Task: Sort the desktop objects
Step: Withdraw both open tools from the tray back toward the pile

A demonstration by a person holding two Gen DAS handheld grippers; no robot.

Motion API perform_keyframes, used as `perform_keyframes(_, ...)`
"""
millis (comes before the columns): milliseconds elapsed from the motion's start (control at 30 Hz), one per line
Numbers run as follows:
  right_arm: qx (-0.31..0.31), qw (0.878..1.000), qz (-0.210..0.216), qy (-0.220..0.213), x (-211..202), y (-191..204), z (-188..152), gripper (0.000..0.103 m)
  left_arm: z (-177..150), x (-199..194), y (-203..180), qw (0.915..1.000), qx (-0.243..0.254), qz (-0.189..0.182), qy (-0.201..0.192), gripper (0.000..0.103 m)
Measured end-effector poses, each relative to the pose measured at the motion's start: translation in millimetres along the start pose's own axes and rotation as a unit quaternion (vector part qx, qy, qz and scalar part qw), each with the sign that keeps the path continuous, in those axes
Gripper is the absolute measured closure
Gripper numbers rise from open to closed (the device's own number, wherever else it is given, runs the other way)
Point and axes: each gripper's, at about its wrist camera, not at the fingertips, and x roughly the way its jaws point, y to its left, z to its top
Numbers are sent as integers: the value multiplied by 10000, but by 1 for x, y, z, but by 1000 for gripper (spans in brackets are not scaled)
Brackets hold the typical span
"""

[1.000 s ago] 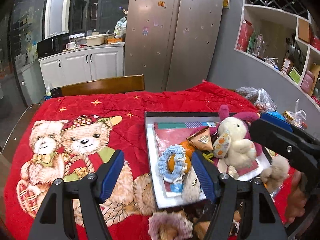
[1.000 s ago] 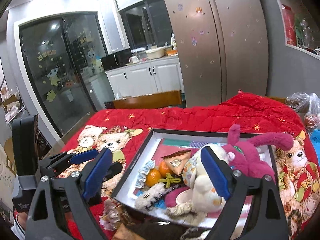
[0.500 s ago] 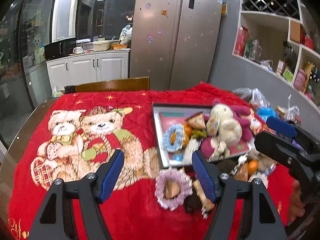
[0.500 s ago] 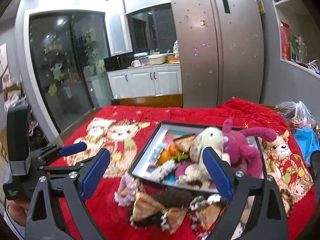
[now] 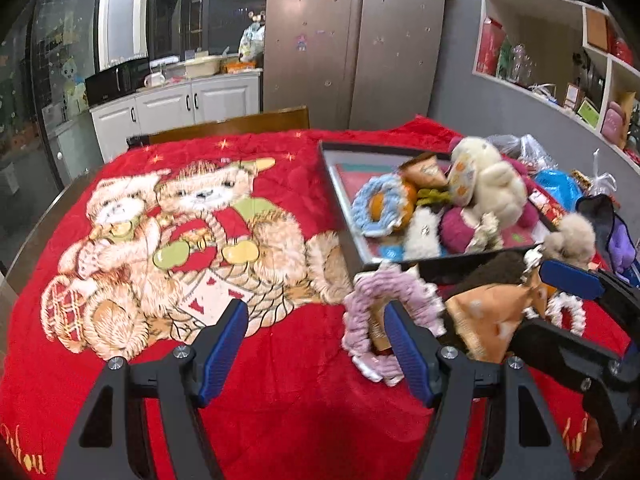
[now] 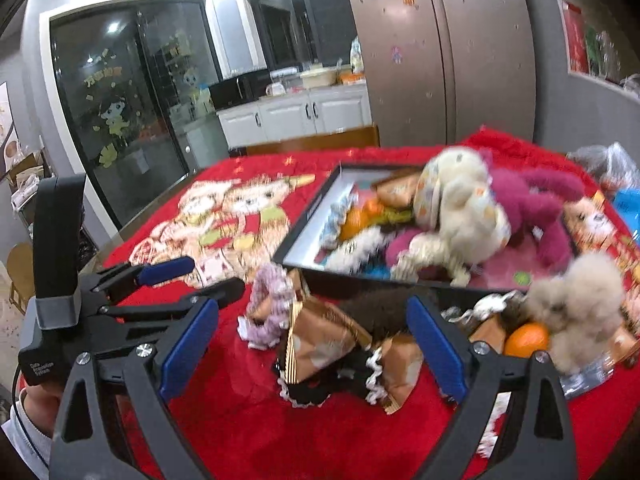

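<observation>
Both wrist views face tray [image 5: 343, 216] [image 6: 298, 236], close, obliquely downward.

I see a steel double-door fridge [image 5: 356, 40] on the back wall | white cabinets [image 5: 176, 108] under a cluttered counter | dark glass doors [image 6: 120, 112] with stickers | grey wall with white shelving [image 5: 560, 60] | ceiling lights reflected.

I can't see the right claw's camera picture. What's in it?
The open right claw hangs over shiny snack packets on a red teddy-bear blanket. Behind them, a tray holds plush toys; the left claw is at the left.
</observation>
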Motion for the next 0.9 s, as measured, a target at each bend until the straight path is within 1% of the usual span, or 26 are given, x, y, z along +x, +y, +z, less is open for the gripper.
perform_keyframes(100,-75,9999,0,68,7,1,-5,7,-3,9,4,9999,-57,-64,133,31)
perform_keyframes(200,-146,9999,-29,52,9,1,-8,7,-4,15,3,9998,-6,-12,180,31)
perform_keyframes(367,-72,9999,131,47,11,-3,-11,7,-5,22,1,9996,87,31,257,31)
perform_keyframes(467,-146,9999,65,29,14,-4,-13,7,-4,26,1,9995,80,40,304,31)
perform_keyframes(567,-167,9998,52,7,16,-5,-14,7,-4,32,2,9990,70,25,441,31)
perform_keyframes(633,-144,9999,22,25,18,-7,-14,7,-4,36,3,9986,38,1,533,30)
perform_keyframes(733,-55,10000,41,36,17,-10,-14,8,-4,37,5,9984,-47,-36,571,27)
perform_keyframes(800,29,9999,89,-36,12,-12,-12,8,-5,38,7,9982,-92,-67,589,26)
perform_keyframes(900,16,9994,222,-255,1,-10,-9,8,-4,38,7,9982,-103,-69,583,26)
